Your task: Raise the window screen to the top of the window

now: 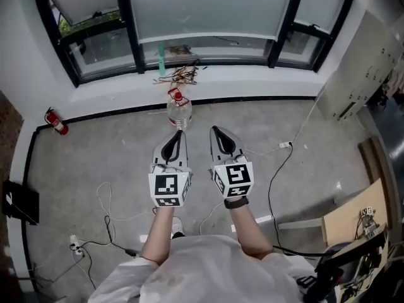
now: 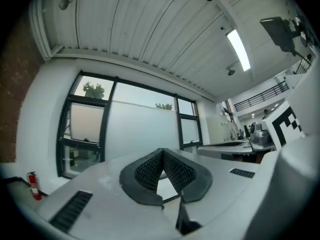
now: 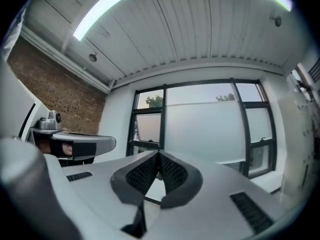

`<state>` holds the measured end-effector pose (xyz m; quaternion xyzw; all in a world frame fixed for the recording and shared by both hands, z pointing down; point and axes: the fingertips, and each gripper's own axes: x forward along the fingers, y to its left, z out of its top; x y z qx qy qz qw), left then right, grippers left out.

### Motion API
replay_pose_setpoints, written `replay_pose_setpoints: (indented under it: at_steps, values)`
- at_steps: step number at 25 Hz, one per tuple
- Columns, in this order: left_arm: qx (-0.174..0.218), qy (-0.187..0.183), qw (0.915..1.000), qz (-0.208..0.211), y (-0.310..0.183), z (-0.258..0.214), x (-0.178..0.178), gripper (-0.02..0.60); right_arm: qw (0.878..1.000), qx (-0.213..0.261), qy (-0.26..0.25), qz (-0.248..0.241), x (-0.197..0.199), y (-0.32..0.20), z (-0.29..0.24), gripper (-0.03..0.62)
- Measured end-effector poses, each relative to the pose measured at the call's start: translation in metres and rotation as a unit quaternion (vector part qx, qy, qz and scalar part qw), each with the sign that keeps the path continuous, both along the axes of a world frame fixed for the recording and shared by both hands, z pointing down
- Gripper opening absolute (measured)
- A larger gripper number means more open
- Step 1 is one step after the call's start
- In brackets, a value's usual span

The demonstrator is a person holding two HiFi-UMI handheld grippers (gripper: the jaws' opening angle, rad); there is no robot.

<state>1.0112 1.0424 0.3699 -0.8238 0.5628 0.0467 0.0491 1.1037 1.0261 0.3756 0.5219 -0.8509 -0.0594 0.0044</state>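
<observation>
Head view is showing me standing well back from the black-framed window (image 1: 128,27), with the pale, frosted window screen (image 1: 208,8) filling its wide middle pane straight ahead of me across the grey concrete floor (image 1: 95,150). Its white bottom rail (image 1: 208,39) is running level from left to right, low over the white sill (image 1: 252,74), so its long axis is lying crosswise to the way both my tools are pointing. I am holding my left gripper (image 1: 178,133) and my right gripper (image 1: 216,130) side by side on outstretched forearms, both aiming roughly level at the window. Each one's jaws are pressed together with nothing between them. Neither is sitting clearly nearer the screen, though the right one is lining up a little closer to the rail's middle. A clear plastic bottle with a red cap (image 1: 179,111) is standing on the floor just beyond the left gripper's tip. I am judging that I need to walk forward before either tool can reach the rail.
</observation>
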Motion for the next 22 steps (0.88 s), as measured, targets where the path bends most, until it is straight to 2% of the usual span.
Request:
replay_pose_setpoints:
  at_steps: [4, 8, 11, 15, 19, 22]
  values:
    - [-0.007, 0.002, 0.9971, -0.076, 0.007, -0.006, -0.085, 0.002, 0.996, -0.002, 0.003, -0.086, -0.097, -0.005, -0.009, 0.0]
    - [-0.018, 0.005, 0.9883, -0.151, 0.022, 0.002, -0.167, 0.002, 0.985, -0.015, -0.002, -0.169, -0.189, -0.002, -0.001, 0.0]
    - [-0.023, 0.011, 0.9787, -0.204, 0.034, 0.019, -0.221, 0.002, 0.974, -0.021, 0.0, -0.227, -0.25, 0.008, 0.018, 0.0]
    - [-0.019, 0.012, 0.9631, -0.268, 0.043, 0.02, -0.304, 0.002, 0.955, -0.026, 0.008, -0.296, -0.34, 0.018, 0.025, 0.0]
    - [-0.018, 0.018, 0.9494, -0.313, 0.051, 0.014, -0.387, 0.002, 0.94, -0.017, 0.008, -0.341, -0.424, 0.024, 0.015, 0.0]
    - [-0.017, 0.026, 0.9398, -0.34, 0.063, 0.017, -0.439, 0.002, 0.932, -0.004, 0.003, -0.362, -0.471, 0.035, 0.012, 0.0]
